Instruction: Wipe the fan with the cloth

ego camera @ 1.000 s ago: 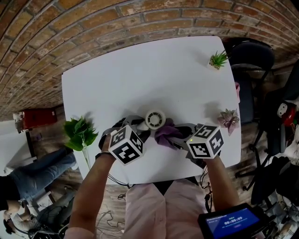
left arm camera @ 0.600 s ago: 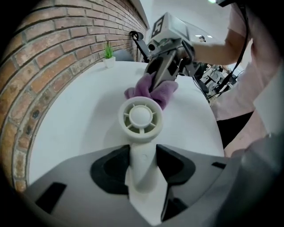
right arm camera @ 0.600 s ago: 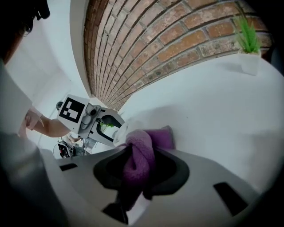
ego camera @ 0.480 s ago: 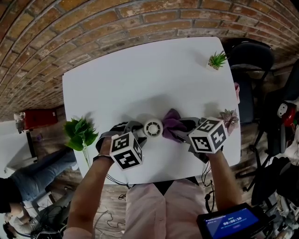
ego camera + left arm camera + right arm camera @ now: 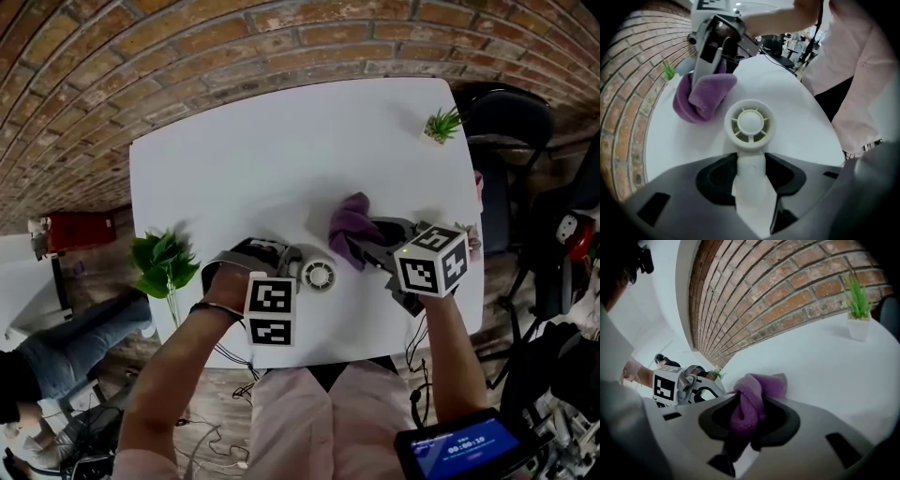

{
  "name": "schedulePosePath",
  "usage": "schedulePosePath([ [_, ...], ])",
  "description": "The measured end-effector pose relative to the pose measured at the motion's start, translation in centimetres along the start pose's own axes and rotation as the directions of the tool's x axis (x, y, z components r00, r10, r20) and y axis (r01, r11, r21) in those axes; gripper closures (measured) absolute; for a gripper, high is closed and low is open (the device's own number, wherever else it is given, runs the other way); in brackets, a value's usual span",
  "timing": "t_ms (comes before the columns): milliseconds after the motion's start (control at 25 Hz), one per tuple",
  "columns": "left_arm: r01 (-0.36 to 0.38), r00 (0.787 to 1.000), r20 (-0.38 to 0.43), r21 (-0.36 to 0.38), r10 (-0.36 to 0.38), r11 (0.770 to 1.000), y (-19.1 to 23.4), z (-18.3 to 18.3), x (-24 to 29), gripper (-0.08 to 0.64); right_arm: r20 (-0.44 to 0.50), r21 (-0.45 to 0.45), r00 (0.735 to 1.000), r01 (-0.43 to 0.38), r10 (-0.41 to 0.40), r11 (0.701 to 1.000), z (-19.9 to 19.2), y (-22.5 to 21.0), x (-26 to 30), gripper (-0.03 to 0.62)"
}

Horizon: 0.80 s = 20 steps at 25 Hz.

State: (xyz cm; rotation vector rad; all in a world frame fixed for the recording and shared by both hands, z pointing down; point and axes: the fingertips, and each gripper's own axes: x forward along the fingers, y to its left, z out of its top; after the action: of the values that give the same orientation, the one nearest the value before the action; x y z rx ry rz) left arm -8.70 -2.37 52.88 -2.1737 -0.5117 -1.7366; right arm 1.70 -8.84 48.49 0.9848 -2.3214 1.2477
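Fan (image 5: 750, 123), small, cream, round slotted head

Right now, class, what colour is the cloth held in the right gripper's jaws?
Purple. The cloth shows best in the right gripper view.

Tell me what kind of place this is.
Likely an office or studio workspace: a white table by a brick wall, a black office chair beside it, and a small potted plant as decor.
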Motion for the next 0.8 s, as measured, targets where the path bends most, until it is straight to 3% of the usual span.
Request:
schedulePosePath([
  [280, 0.016, 0.997, -0.075, 0.213, 0.000, 0.977, -0.5, 0.6, 0.2, 0.368, -0.124, -0.149, 0.991, -0.069, 0.050, 0.987, 0.6, 2.5, 1.9, 0.474],
  [440, 0.037, 0.996, -0.084, 0.218, -0.019, 0.975, -0.5, 0.7, 0.3, 0.368, -0.198, -0.160, 0.976, -0.127, 0.094, 0.979, -0.5, 4.3, 3.3, 0.474],
  [800, 0.050, 0.995, -0.092, 0.225, -0.030, 0.973, -0.6, 0.6, 0.3, 0.368, -0.339, -0.202, 0.937, -0.163, 0.087, 0.966, -2.3, 4.5, 5.2, 0.476],
])
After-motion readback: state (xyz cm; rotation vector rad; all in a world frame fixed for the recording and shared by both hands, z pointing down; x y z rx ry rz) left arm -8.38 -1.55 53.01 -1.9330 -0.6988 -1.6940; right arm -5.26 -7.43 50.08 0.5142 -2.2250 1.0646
